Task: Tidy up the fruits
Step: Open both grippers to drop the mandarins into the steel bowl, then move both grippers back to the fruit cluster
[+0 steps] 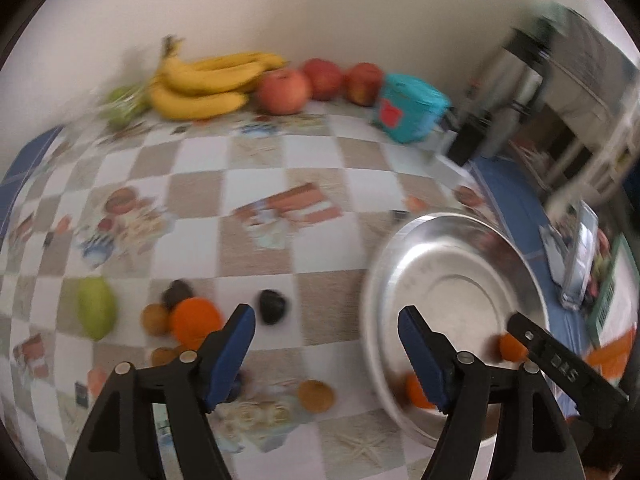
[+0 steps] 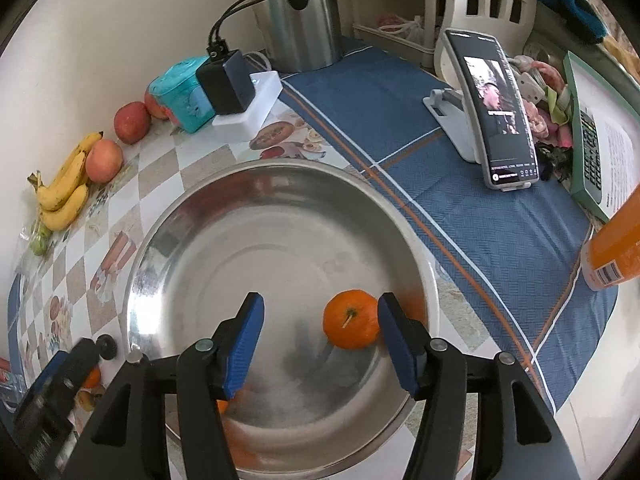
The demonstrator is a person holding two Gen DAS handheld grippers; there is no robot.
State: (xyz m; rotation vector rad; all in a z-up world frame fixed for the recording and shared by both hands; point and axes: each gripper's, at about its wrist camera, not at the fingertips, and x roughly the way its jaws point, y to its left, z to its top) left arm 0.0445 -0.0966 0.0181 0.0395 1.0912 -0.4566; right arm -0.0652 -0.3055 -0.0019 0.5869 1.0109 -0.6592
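Note:
A steel bowl (image 2: 168,248) sits on the checked tablecloth; it also shows in the left wrist view (image 1: 448,240). An orange (image 2: 351,319) lies loose in it, just beside my right gripper's right pad. My right gripper (image 2: 320,336) is open and empty above the bowl. My left gripper (image 1: 326,344) is open and empty above the table, left of the bowl. Near it lie an orange (image 1: 195,320), a green mango (image 1: 96,307), a dark fruit (image 1: 272,306) and several small brown fruits. Bananas (image 1: 208,80) and apples (image 1: 284,91) lie by the wall.
A teal box (image 1: 410,108), a charger on a white block (image 2: 244,104) and a steel kettle (image 2: 298,16) stand at the back. A phone on a stand (image 2: 500,116), a calculator and an orange bottle (image 2: 616,248) sit on the blue cloth to the right.

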